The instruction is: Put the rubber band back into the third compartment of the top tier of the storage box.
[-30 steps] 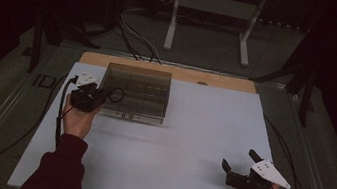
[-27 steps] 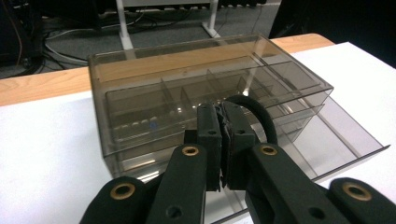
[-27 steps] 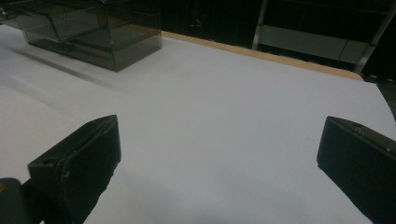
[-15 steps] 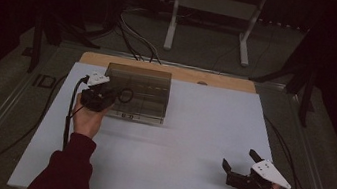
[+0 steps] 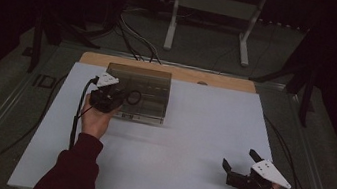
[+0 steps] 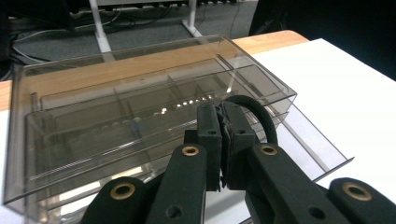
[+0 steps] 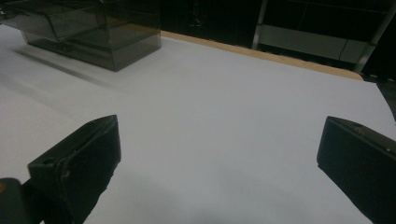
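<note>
Firmly, left gripper (image 6: 223, 140) pinches a black ring (image 6: 254, 114) (right gripper (image 5: 241, 167) gapes empty)

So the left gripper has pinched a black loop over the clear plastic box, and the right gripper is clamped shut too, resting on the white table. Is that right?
Not quite: the right gripper is open, jaws wide apart with nothing between them, as the right gripper view shows. The rest holds: the left gripper is shut on the black loop over the clear plastic box.
</note>
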